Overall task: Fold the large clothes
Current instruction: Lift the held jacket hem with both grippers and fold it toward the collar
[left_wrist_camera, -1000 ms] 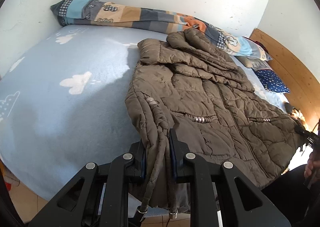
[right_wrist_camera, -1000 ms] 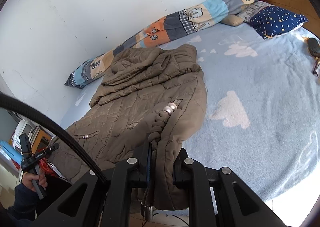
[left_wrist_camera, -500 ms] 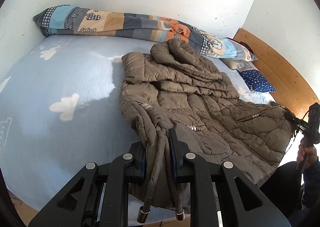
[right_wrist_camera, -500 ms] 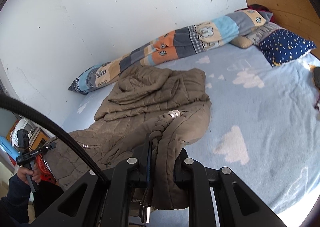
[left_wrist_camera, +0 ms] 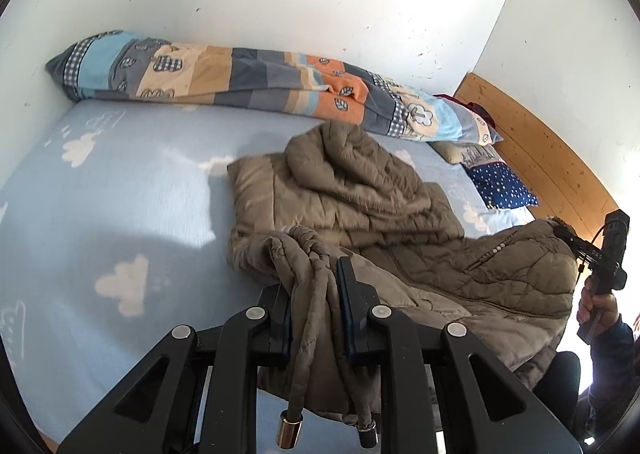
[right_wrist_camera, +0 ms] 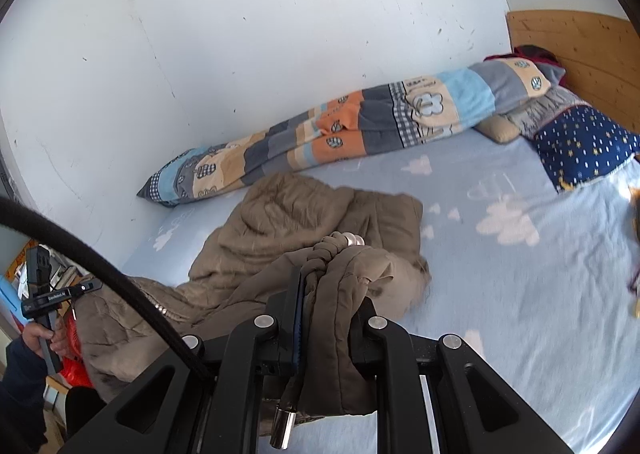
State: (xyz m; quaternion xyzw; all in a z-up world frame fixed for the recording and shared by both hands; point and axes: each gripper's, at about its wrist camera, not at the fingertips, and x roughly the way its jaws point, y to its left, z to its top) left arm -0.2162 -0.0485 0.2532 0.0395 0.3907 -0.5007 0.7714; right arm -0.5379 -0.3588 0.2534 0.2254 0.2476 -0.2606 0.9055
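Observation:
A brown quilted jacket (left_wrist_camera: 360, 189) lies on the light blue cloud-print bed sheet (left_wrist_camera: 120, 181), its hood end toward the far wall. My left gripper (left_wrist_camera: 313, 286) is shut on one corner of the jacket's hem, and braided drawcords with metal tips hang from the pinch. My right gripper (right_wrist_camera: 325, 296) is shut on the other hem corner of the jacket (right_wrist_camera: 288, 209). The hem hangs lifted between both grippers above the bed. Each view shows the other gripper held by a hand: right gripper (left_wrist_camera: 576, 250), left gripper (right_wrist_camera: 52, 294).
A rolled patchwork quilt (left_wrist_camera: 240, 73) runs along the white wall behind the jacket. A navy star pillow (right_wrist_camera: 584, 145) and a wooden headboard (right_wrist_camera: 580, 41) are at the bed's right end. A black cable (right_wrist_camera: 100, 266) crosses the right wrist view.
Both grippers have risen and moved toward the far wall with the hem. The jacket's lower part has lifted off the bed and bunches over its upper part.

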